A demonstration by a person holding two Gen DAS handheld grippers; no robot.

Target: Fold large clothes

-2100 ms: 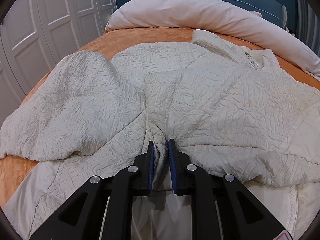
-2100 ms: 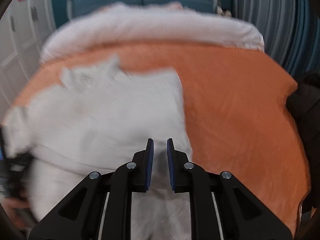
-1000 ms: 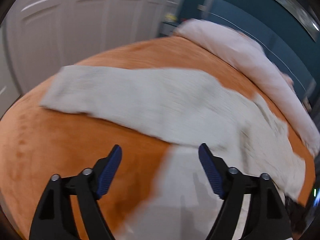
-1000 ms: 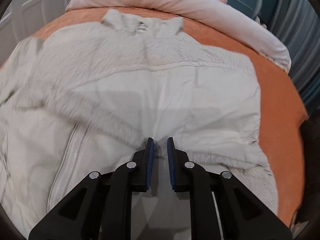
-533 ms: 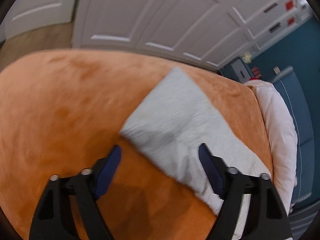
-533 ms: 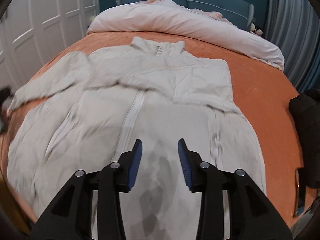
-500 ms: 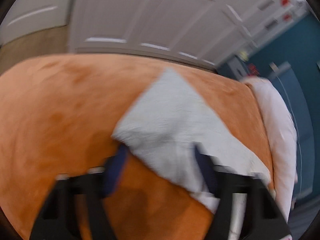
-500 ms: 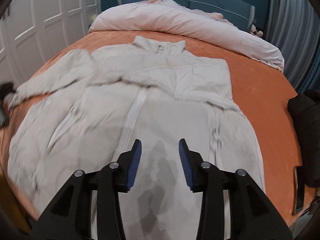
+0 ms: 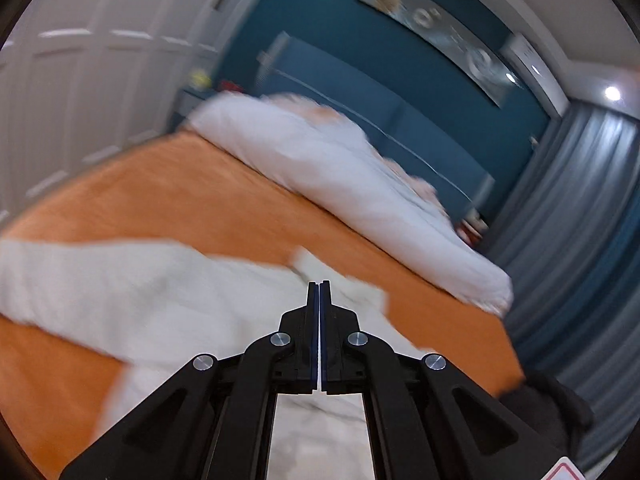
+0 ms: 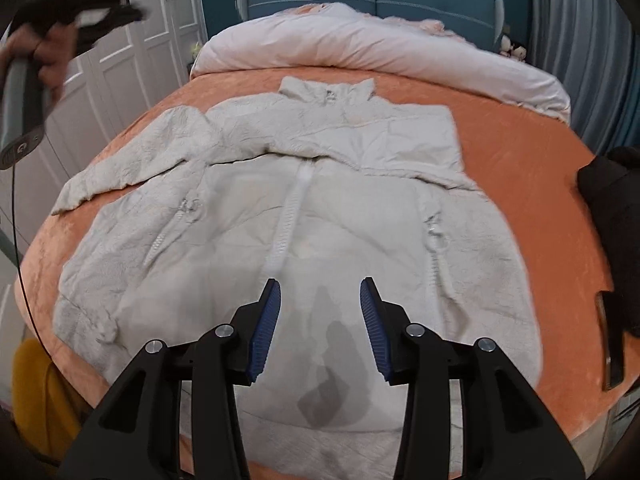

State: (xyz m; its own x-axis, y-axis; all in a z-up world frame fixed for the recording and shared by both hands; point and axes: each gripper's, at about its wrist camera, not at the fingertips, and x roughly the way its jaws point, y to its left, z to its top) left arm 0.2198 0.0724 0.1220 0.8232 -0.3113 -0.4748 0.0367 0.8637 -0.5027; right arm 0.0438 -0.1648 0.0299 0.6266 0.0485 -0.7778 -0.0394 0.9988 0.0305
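**Right wrist view: jacket spread flat, your tools above it**

Right wrist view first: your right gripper (image 10: 320, 312) hangs over the lower front of the cream jacket (image 10: 224, 236), its blue-padded fingers (image 10: 266, 330) spread wide with nothing between them. Their shadow falls on the cloth just below the central zipper (image 10: 290, 220). The jacket lies front-up on the orange bedspread (image 10: 516, 168), collar (image 10: 326, 90) toward the rolled white duvet (image 10: 380, 56) at the head of the bed. One sleeve (image 10: 132, 160) reaches out toward the white wardrobe doors (image 10: 116, 76); on the opposite side a panel of fabric is folded in across the chest. A dark garment (image 10: 616, 216) sits at the bed's far edge beside the grey curtain (image 10: 592, 40).

High at the wardrobe side of this view, your left hand (image 10: 44, 60) grips the handle of the other tool, raised well clear of the bed.

Left wrist view, tilted and motion-blurred: your left gripper (image 9: 319, 308) has its two fingers pressed together, only a thin line of light between them, and no fabric caught there. Beyond the tips, the jacket (image 9: 120, 292) and its outstretched sleeve lie on the bedspread (image 9: 168, 196), with the duvet (image 9: 340, 184) and blue headboard (image 9: 360, 88) behind.
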